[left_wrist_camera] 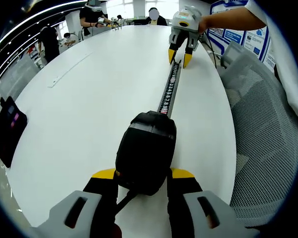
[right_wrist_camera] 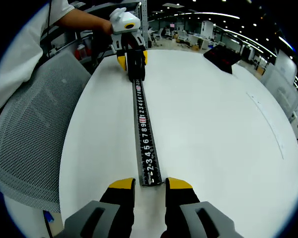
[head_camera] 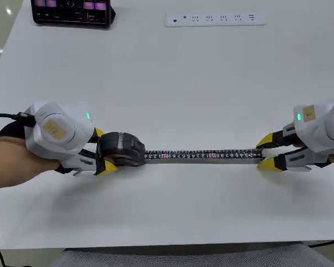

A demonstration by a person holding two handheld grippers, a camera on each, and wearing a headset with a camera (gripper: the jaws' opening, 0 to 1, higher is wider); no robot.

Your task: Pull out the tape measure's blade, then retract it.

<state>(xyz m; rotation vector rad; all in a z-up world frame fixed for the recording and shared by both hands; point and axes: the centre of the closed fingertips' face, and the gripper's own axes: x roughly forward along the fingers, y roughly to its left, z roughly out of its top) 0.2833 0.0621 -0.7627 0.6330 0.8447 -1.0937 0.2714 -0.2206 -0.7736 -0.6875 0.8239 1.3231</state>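
Tape measure (head_camera: 121, 149) blade (head_camera: 203, 154) lies left-to-right across my surface (head_camera: 183, 83); left gripper (head_camera: 104, 150) jaws clench the case; right gripper (head_camera: 267, 152) jaws flank its tip, and I can't tell if they grip it.

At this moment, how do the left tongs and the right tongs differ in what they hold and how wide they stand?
The left tongs clamp the black tape measure case; the right tongs flank only the tip of the blade, grip unclear. The left tongs stand wide around the case; the right tongs stand nearer together. Both have yellow tips and face each other along the blade.
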